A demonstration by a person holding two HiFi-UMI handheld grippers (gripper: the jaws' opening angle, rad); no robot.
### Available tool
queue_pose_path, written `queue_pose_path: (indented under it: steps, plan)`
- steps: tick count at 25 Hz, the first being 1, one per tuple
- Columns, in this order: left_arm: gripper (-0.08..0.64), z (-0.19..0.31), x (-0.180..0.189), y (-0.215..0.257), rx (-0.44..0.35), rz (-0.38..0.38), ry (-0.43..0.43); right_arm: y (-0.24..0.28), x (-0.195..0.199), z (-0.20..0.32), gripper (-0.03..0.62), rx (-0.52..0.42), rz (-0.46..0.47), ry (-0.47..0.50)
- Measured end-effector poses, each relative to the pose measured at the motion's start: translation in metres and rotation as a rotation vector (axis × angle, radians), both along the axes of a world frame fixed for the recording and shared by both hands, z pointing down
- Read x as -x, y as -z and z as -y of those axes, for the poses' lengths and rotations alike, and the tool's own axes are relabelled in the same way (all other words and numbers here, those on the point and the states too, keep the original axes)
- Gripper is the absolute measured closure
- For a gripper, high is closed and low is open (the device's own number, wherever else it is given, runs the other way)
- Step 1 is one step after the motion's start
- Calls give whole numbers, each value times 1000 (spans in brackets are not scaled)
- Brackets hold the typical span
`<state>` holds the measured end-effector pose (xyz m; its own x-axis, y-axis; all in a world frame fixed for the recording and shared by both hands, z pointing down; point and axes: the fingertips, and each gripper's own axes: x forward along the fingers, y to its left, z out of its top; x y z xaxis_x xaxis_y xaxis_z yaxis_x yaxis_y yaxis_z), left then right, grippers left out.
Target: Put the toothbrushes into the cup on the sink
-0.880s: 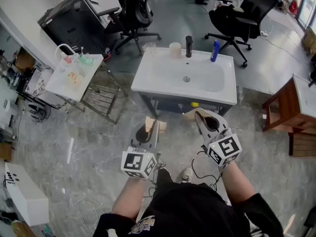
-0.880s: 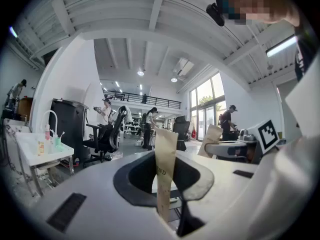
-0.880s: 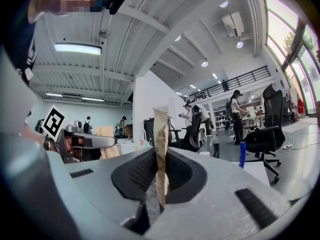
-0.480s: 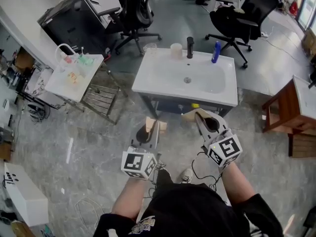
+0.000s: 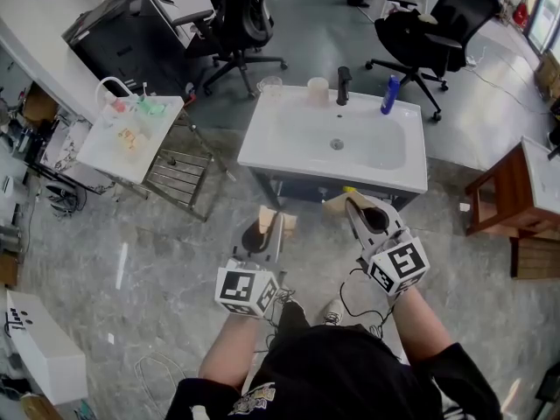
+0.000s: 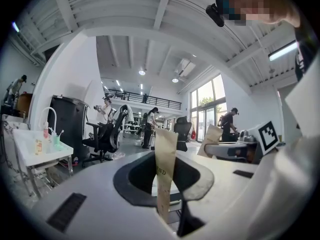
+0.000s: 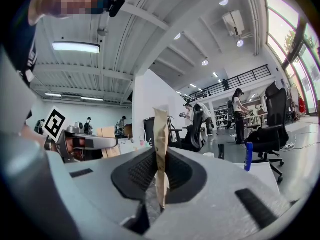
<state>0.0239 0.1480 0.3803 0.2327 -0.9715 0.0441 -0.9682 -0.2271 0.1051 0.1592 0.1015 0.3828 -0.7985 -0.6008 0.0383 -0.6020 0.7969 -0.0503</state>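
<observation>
Beige plastic cup [image 5: 317,91] on the back rim of the white ceramic sink [image 5: 262,151], beside the black tap [image 5: 344,84]; no brush shows in it. What appear to be the toothbrushes [image 5: 145,94] stand in a green holder on the white side table [image 5: 101,156], well apart from the sink. Left gripper [image 5: 273,220] and right gripper [image 5: 343,205], both clenched on nothing, hover short of the sink: task apparently not begun.

Ahead of me a black office chair [image 5: 238,20] and a second black chair [image 5: 429,24] stand well apart on the grey floor [image 5: 131,261]. A blue bottle [image 5: 389,94] stands upright near a black tap [image 5: 344,84]. To my left a white side table [image 5: 105,151] carries small bottles [image 5: 131,116], with a wire rack [image 5: 179,178] just beside it. A wooden table [image 5: 516,195] sits to my right.
</observation>
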Motion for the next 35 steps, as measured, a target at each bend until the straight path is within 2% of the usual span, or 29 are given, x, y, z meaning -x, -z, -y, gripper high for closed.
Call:
queue_pose_path:
  steps: [10,25,35]
  plan:
    - [497,25,52,2,-1,-13,-24,5,51,25,557,1,-6,-25]
    - [497,57,151,6,-24,-28,-104,18,149,57,557,-35,-35,-101]
    - [497,63,168,5,-28,-40,-139,28,167,68,556,-49,-42,-131]
